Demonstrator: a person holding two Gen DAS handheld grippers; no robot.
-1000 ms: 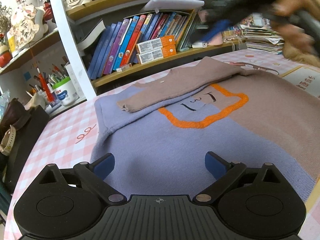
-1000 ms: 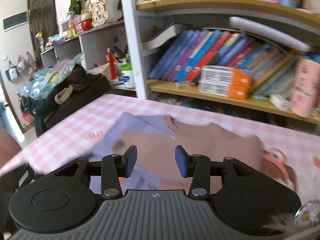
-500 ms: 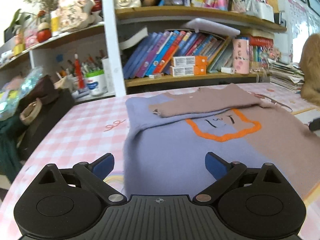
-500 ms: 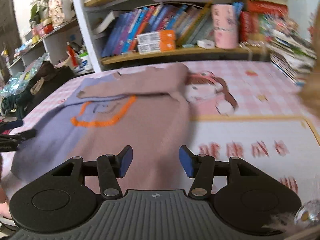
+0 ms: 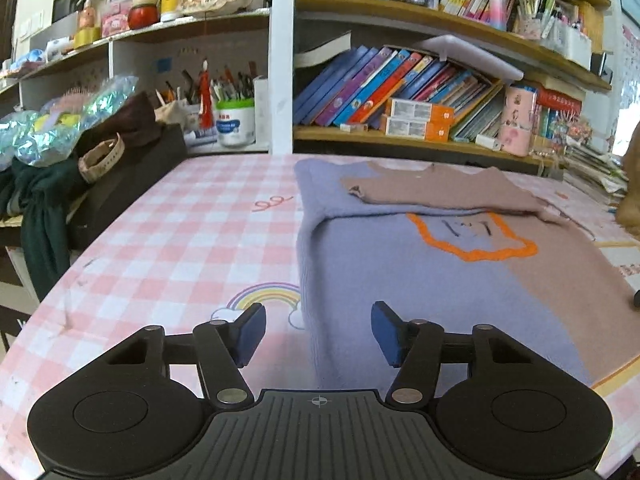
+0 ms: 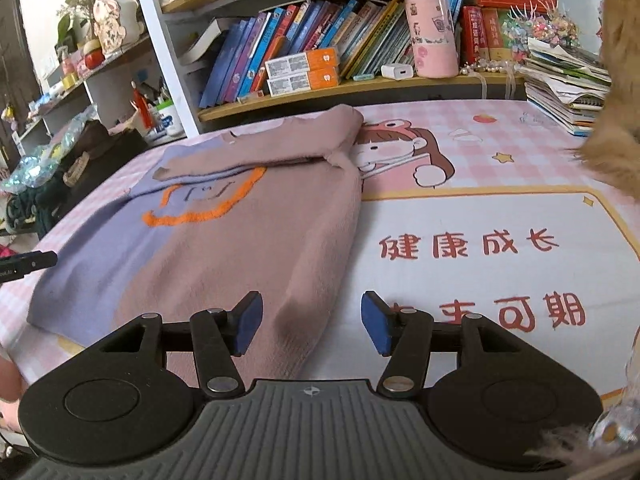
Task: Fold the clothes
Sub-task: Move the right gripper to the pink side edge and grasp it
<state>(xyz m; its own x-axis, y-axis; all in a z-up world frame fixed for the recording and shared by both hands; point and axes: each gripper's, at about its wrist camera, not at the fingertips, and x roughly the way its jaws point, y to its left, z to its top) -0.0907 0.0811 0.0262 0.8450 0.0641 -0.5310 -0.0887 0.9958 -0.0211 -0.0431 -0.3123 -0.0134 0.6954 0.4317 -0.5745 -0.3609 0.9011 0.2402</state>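
Sweater (image 5: 420, 280): lies flat on the table (image 5: 168, 240), lilac on one half and brown on the other, with an orange outline on the chest; its hem reaches the table's near edge, its collar points to the far edge by the bookshelf (image 5: 400, 112)
Sleeves: the brown sleeve (image 6: 256, 148) is folded across the chest below the collar; the lilac side is turned in along the sweater's left edge
Left gripper (image 5: 318, 334): spread wide and holding nothing, poised at the near edge with the sweater's left hem corner between its fingers
Right gripper (image 6: 311, 330): also spread wide and empty, over the right hem corner near the table's near edge
What changed: a second ago the right gripper was up at the far edge over the folded sleeve, fingers close together; it has since pulled back to the hem and opened. The left one slid sideways from over the lilac body to the left edge
Meaning for the task: my guess is the sleeve folds are in place, and both grippers now line up on the hem corners, which suits lifting the hem toward the collar
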